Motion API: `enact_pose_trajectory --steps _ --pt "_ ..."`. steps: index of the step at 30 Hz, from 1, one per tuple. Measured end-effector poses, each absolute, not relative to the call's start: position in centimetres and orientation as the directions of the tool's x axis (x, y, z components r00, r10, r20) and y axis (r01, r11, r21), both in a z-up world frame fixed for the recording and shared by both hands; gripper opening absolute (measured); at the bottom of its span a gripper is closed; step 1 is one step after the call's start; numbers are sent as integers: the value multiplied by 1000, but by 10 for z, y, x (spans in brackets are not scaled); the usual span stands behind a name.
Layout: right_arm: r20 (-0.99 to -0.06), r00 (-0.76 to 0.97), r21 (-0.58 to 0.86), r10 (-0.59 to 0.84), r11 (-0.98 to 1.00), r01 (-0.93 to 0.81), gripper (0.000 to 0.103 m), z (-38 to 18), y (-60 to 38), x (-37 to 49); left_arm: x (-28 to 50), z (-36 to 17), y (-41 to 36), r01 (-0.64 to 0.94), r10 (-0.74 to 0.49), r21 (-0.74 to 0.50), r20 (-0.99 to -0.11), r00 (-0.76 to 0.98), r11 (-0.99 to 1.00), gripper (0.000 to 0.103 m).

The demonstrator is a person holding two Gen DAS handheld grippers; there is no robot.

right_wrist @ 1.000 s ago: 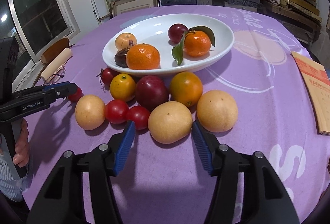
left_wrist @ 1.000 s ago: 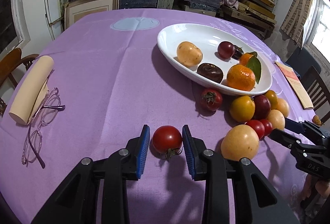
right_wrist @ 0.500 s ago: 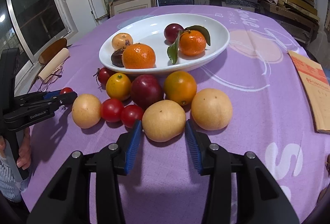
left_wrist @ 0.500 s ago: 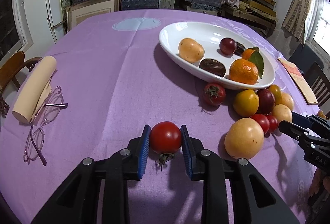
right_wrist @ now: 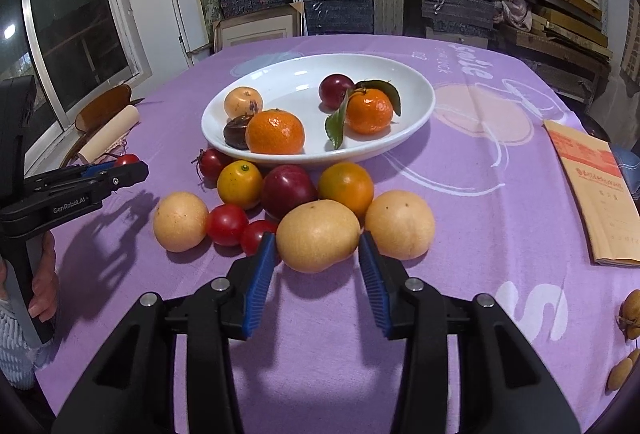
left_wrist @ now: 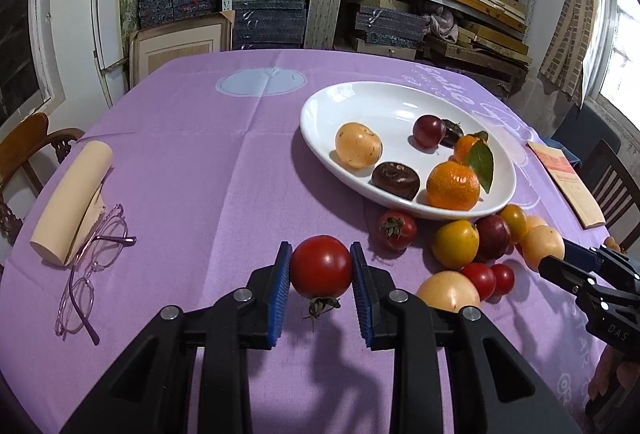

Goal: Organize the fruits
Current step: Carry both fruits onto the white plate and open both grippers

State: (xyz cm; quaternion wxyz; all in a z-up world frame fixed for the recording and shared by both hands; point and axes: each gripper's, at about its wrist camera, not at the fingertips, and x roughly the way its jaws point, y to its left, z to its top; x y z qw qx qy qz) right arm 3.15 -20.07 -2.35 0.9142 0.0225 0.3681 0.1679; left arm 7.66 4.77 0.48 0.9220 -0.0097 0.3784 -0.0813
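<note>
My left gripper (left_wrist: 321, 284) is shut on a red tomato (left_wrist: 321, 266) and holds it above the purple cloth, its shadow below. A white oval plate (left_wrist: 352, 102) at right holds several fruits. My right gripper (right_wrist: 318, 274) has its blue pads on either side of a yellow pear (right_wrist: 318, 236); small gaps show, and the pear rests on the cloth. The left gripper also shows in the right wrist view (right_wrist: 128, 170) at far left with the tomato (right_wrist: 126, 159). The plate (right_wrist: 416, 94) is behind a cluster of loose fruit.
Loose fruit lies in front of the plate: a tomato (left_wrist: 396, 229), a yellow-orange fruit (left_wrist: 455, 244), a plum (right_wrist: 289, 191), a second pear (right_wrist: 400, 224). Glasses (left_wrist: 96, 266) and a beige roll (left_wrist: 74, 202) lie at left. A brown envelope (right_wrist: 592, 186) lies at right.
My left gripper closed on the red tomato and lifted it off the cloth. My right gripper narrowed around the yellow pear.
</note>
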Motion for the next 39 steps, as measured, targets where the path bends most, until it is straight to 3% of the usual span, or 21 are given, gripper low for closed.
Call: enact_pose_trajectory --steps 10,18,20,24,30,34,39 --pt "-648 682 186 339 939 -290 42 22 -205 76 179 43 6 151 -160 -78 -715 680 986 30" --pt "-689 635 175 350 930 -323 42 14 -181 129 256 20 -16 125 -156 -101 -784 601 987 30" --pt "-699 628 155 341 931 -332 43 9 -175 135 261 13 -16 116 -153 -105 -792 591 988 31" --pt "-682 639 175 355 928 -329 43 9 -179 140 256 17 -13 115 -160 -112 -772 615 987 46" --pt "-640 667 212 380 923 -321 44 24 -191 129 230 40 -6 130 -182 -129 -742 645 983 47" --pt "-576 715 229 396 918 -323 54 48 -203 104 194 52 8 128 -183 -131 -721 668 983 49" --pt "-483 787 254 385 921 -295 74 61 -228 58 129 49 24 111 -136 -81 -684 717 990 59"
